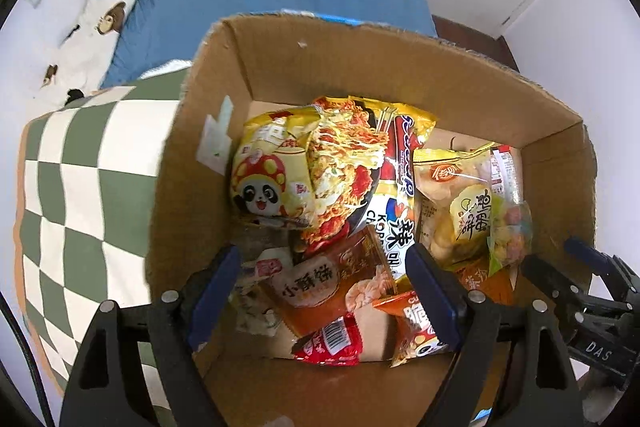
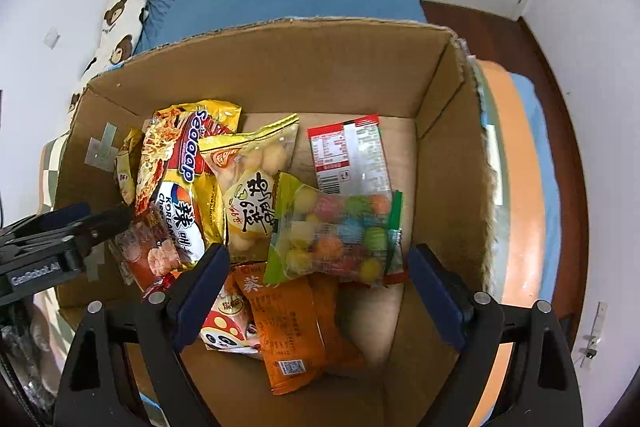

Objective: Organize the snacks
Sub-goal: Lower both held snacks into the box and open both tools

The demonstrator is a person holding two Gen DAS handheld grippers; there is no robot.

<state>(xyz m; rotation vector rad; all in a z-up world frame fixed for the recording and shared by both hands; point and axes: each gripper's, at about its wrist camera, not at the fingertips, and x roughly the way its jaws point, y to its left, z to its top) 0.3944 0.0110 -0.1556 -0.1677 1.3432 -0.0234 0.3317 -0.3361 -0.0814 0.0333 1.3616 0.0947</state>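
While both grippers are hovering over the cardboard box [image 2: 256, 67], their fingers are standing apart, gripping nothing. Snack packets [image 2: 248, 203] are lying inside, beneath the left gripper [image 1: 324, 291] and right gripper [image 2: 316, 291].

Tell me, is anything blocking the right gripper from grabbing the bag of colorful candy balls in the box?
Nothing visible blocks it. The right gripper hangs open right above the candy bag, which lies on top of the other snacks in the cardboard box. Only an orange packet sits underneath it, not in the way.
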